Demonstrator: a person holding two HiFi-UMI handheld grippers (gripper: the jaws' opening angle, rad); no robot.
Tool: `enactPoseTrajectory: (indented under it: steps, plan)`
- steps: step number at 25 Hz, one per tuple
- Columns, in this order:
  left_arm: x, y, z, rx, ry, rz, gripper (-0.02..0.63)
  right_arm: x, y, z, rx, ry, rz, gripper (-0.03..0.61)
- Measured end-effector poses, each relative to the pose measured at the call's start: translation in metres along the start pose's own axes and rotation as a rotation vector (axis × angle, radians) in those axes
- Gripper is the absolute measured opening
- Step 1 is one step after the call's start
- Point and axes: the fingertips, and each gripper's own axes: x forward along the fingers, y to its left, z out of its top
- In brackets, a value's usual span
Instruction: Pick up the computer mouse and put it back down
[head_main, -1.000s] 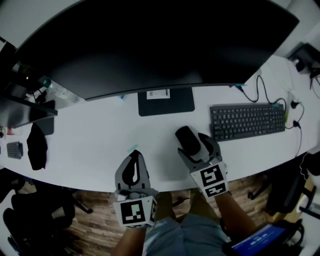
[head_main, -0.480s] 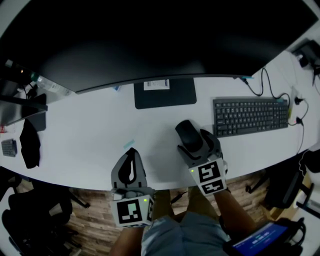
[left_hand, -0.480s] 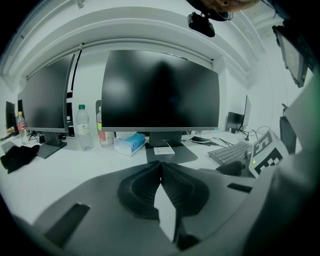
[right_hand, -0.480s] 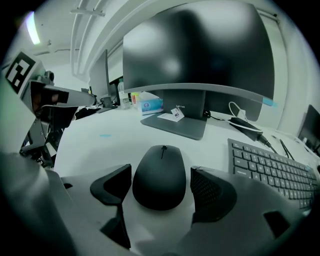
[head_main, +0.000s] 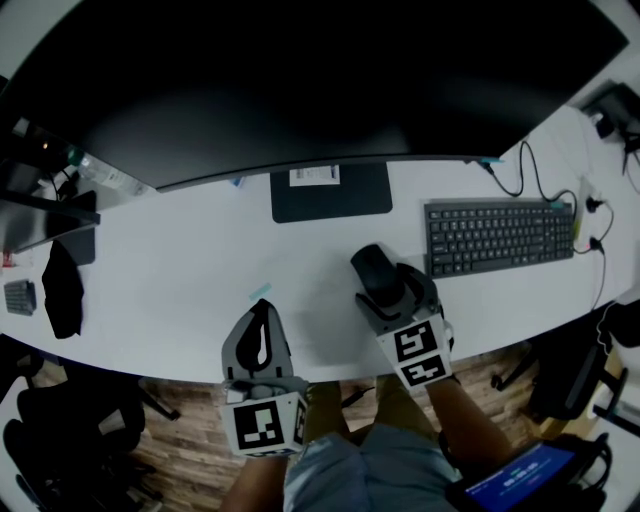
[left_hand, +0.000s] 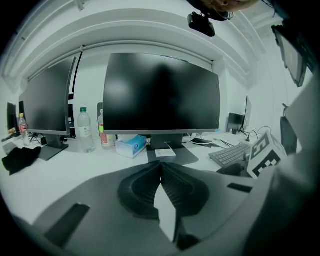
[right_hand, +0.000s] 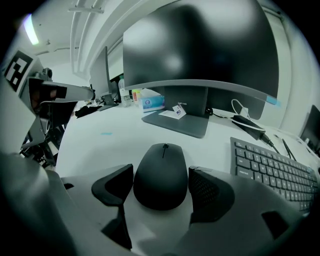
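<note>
The black computer mouse (right_hand: 161, 175) lies between the two pads of my right gripper (right_hand: 161, 189), which press against its left and right sides over the white desk (right_hand: 100, 142). In the head view the mouse (head_main: 372, 272) shows just past the right gripper (head_main: 388, 284), left of the keyboard (head_main: 497, 235). I cannot tell whether the mouse rests on the desk or hangs just above it. My left gripper (head_main: 262, 308) sits near the desk's front edge, shut, its fingertips (left_hand: 161, 167) meeting with nothing between them.
A wide black monitor (head_main: 300, 80) on a flat stand (head_main: 330, 192) fills the back of the desk. Cables (head_main: 530, 170) run behind the keyboard. A black cloth (head_main: 60, 285) lies far left. A water bottle (left_hand: 86, 130) and a tissue box (left_hand: 132, 146) stand by the monitor.
The head view has shifted slightly. Both grippers stay about where they were, and the mouse stays between the right gripper's pads.
</note>
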Motion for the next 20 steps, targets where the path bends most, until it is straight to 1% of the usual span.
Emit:
enactPoseTrajectory:
  steps: [2, 4, 6, 10, 14, 20]
  plan:
    - [-0.003, 0.001, 0.002, 0.002, -0.006, 0.005, 0.008, 0.0, 0.001, 0.0, -0.006, -0.001, 0.003, 0.347]
    - [-0.006, 0.001, 0.005, 0.007, -0.016, 0.011, 0.008, 0.0, 0.002, 0.0, -0.008, -0.002, 0.003, 0.315]
    - [-0.01, 0.002, 0.008, 0.005, -0.022, 0.022, 0.008, 0.0, 0.002, -0.001, -0.008, -0.003, 0.003, 0.307]
    - [-0.02, 0.004, 0.016, 0.004, -0.039, 0.042, 0.008, -0.001, 0.002, -0.002, -0.011, -0.007, 0.005, 0.302]
    - [-0.03, 0.005, 0.023, 0.015, -0.058, 0.058, 0.008, -0.005, 0.004, 0.001, -0.003, -0.032, 0.006, 0.301]
    - [-0.046, 0.004, 0.034, 0.024, -0.092, 0.085, 0.008, -0.022, 0.006, 0.021, -0.016, -0.1, 0.005, 0.301]
